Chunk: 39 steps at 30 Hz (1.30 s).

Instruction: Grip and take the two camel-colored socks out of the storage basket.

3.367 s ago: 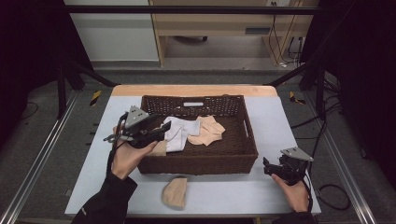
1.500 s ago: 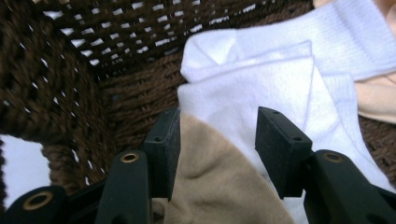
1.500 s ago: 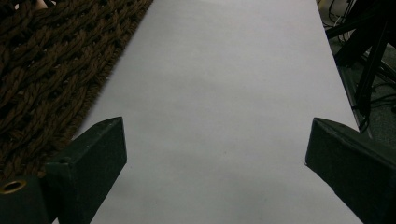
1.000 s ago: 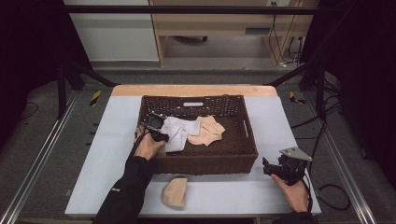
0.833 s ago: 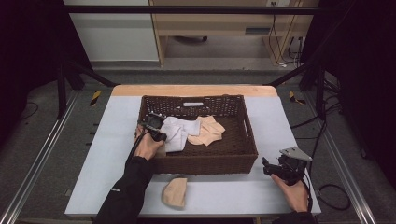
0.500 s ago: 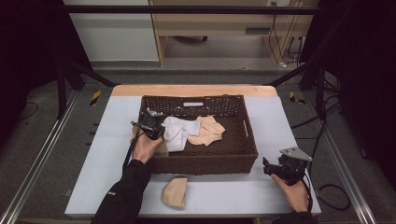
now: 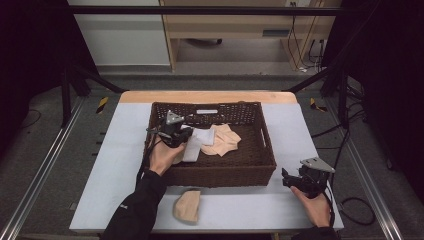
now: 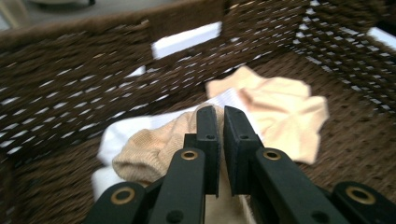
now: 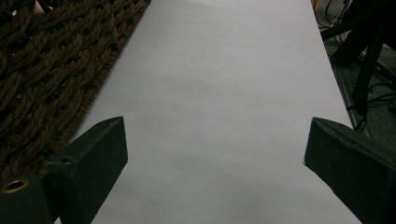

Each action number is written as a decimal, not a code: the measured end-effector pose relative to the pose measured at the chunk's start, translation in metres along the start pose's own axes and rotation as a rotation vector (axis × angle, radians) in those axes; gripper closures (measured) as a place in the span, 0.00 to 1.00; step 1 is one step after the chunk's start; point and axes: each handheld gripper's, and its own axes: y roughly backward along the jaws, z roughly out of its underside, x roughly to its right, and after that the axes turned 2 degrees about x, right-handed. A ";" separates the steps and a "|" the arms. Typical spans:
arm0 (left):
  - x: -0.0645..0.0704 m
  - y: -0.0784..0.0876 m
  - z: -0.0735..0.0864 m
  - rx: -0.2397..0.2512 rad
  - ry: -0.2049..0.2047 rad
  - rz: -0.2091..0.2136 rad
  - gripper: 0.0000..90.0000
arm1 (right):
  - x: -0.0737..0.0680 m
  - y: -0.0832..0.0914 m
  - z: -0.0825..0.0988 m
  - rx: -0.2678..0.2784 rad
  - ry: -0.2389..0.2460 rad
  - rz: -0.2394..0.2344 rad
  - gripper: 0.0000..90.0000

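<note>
Pale grey table top with a wooden far edge, on dark floor with metal rails; a brown wicker basket sits mid-table. Left gripper inside the basket, jaws nearly pressed together over a tan sock; whether it pinches fabric is unclear. Right gripper spread wide over bare table just beside the basket; another tan sock lies in front of the basket.

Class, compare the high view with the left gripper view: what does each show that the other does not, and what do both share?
High view alone: the beige sock on the table in front of the basket, the pale grey tabletop, and the right gripper off the basket's right side.

Left gripper view alone: the left gripper close up, jaws nearly together over a tan sock.

Both: the dark brown woven basket, the white cloth and the peach cloth inside.
</note>
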 end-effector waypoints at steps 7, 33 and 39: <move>0.007 0.021 -0.013 0.129 -0.010 0.033 0.95 | 0.000 0.000 0.000 0.002 0.001 0.002 0.07; 0.037 0.124 -0.045 0.461 -0.088 0.142 0.96 | 0.001 0.001 0.000 0.007 -0.002 0.010 0.07; 0.044 0.146 -0.042 0.509 -0.098 0.175 0.96 | 0.001 0.002 0.000 0.008 -0.004 0.011 0.07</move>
